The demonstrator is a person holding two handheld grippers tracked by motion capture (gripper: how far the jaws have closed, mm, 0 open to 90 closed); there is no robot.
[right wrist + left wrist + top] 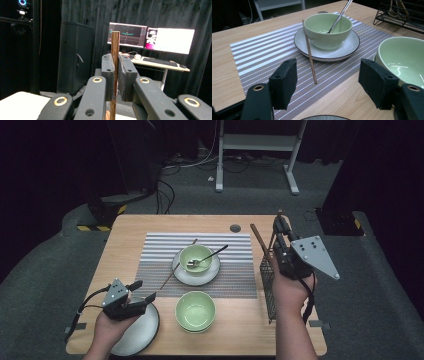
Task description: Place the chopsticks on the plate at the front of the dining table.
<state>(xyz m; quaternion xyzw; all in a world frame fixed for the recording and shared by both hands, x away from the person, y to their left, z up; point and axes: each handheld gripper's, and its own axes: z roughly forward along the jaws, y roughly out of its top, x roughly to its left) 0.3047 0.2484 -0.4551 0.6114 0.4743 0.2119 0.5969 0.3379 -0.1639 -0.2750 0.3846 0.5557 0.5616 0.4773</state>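
Near edge: left tongs (139, 293) hang wide open and empty over the rim of a dark-edged plate (145, 332) at the tabletop (125, 245) front left corner. Just right of it sits an empty green bowl (195, 310).

Mid: striped placemat (165, 252) carries a second green bowl (196, 258) on a white plate (180, 272), a spoon (212, 255) resting in it. One chopstick (309, 52) leans on that plate's left rim, long axis running diagonally toward the front left, near tip pointing at the left tongs.

Right side: right tongs (115, 72) are clamped narrow on the second chopstick (115, 50), held roughly upright above the wire rack (268, 285), its length crossing between the pads.

Likely next: carry this stick left to pair with the one on the plate. The path over the placemat looks open; the spoon handle sticks out toward the right and could snag. The right hand (287, 287) is nearer the rack, the left nearer the lying chopstick. The far tabletop edge is bare.
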